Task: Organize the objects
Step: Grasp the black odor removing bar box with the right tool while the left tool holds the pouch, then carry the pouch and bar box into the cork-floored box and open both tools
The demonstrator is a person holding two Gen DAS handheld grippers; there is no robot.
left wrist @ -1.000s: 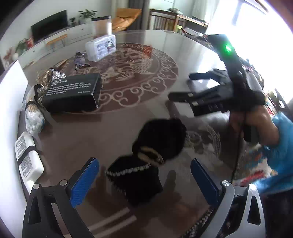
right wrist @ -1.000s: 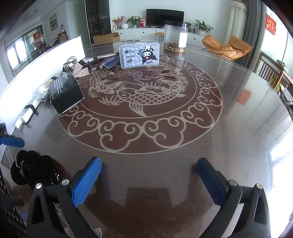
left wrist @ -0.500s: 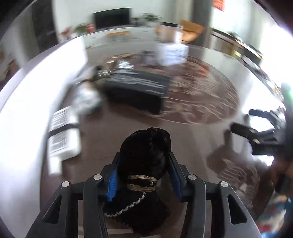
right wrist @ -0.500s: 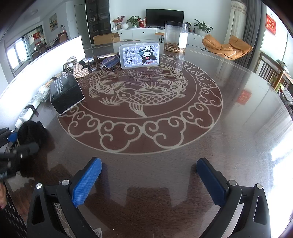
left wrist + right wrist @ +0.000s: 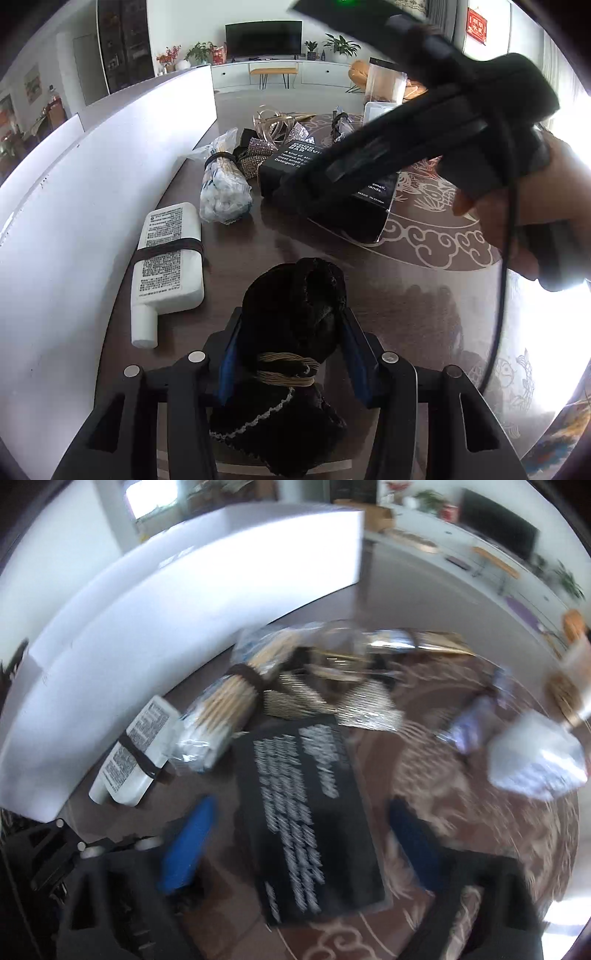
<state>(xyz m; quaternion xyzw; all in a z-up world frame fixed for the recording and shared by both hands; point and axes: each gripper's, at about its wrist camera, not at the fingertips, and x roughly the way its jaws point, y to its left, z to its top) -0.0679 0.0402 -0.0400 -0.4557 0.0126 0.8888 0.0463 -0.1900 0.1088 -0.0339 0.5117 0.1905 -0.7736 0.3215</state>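
The left gripper point(image 5: 288, 354) has its blue pads pressed against a black hair scrunchie point(image 5: 291, 332) on the brown table point(image 5: 406, 302). Only the right wrist view, blurred, shows the right gripper point(image 5: 299, 849): its jaws have just been closing, half open, astride a black box point(image 5: 306, 819) without touching it. The left view reads the box's "MADE IN CHINA"; a white bottle's point(image 5: 168, 258) label is unreadable.

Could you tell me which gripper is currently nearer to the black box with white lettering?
Right. The right gripper is over the black box, its fingers either side, not pressing. The left gripper sits nearer the table edge, clamped on the black velvet pouch.
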